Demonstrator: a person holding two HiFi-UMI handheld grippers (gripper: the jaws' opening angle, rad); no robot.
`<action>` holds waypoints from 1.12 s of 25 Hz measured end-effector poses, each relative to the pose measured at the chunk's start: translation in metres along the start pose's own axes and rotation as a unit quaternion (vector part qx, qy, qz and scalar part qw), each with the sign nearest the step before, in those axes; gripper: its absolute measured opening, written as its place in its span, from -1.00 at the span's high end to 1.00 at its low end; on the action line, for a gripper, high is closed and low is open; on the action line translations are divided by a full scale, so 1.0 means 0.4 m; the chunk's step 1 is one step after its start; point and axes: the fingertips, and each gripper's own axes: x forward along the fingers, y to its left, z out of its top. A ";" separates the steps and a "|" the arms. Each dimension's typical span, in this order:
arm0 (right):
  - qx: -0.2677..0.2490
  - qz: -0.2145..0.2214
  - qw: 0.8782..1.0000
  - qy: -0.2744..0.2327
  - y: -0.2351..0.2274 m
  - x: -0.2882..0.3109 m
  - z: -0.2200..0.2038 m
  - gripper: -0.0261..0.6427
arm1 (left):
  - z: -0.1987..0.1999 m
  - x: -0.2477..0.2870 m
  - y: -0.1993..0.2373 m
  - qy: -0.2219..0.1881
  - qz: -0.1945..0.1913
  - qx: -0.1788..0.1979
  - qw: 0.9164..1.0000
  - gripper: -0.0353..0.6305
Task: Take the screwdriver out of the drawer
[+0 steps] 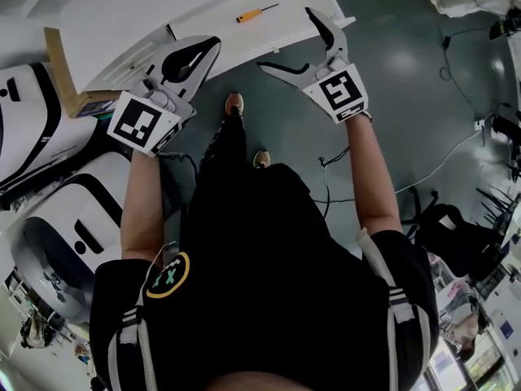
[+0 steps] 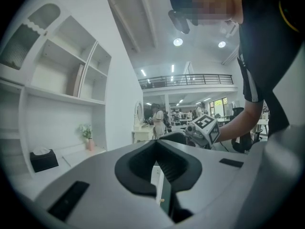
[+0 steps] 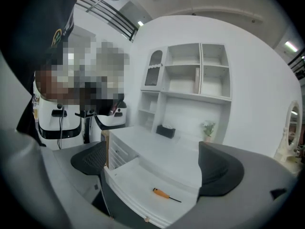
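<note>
Toward 12 o'clock the screwdriver (image 1: 256, 12) shows an orange handle and dark shaft on the white drawer (image 1: 244, 39), while the pale grey left gripper (image 1: 208, 49) and right gripper (image 1: 285, 39) have black pads and black-and-white square-patterned cubes (image 1: 145, 123).

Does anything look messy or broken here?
Nothing looks broken or spilled. The drawer is pulled open, and one orange-handled screwdriver lies flat in it. The right claw is open and holds nothing.
</note>
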 end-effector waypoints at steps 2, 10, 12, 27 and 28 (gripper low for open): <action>-0.011 0.010 1.000 0.010 -0.016 0.047 -0.022 -0.83 | -0.004 0.002 0.026 0.001 0.002 -0.010 1.000 0.84; -0.057 0.078 0.992 0.080 -0.043 0.211 -0.165 -0.83 | -0.051 -0.010 0.126 0.008 0.009 -0.015 1.000 0.84; -0.071 0.097 0.988 0.099 -0.050 0.248 -0.202 -0.83 | -0.061 -0.016 0.147 0.010 0.013 -0.020 1.000 0.84; -0.167 0.211 0.931 0.245 -0.089 0.447 -0.500 -0.83 | -0.106 -0.029 0.234 0.022 0.044 -0.082 0.995 0.84; -0.174 0.218 0.926 0.253 -0.089 0.456 -0.521 -0.83 | -0.109 -0.029 0.238 0.023 0.046 -0.084 0.995 0.84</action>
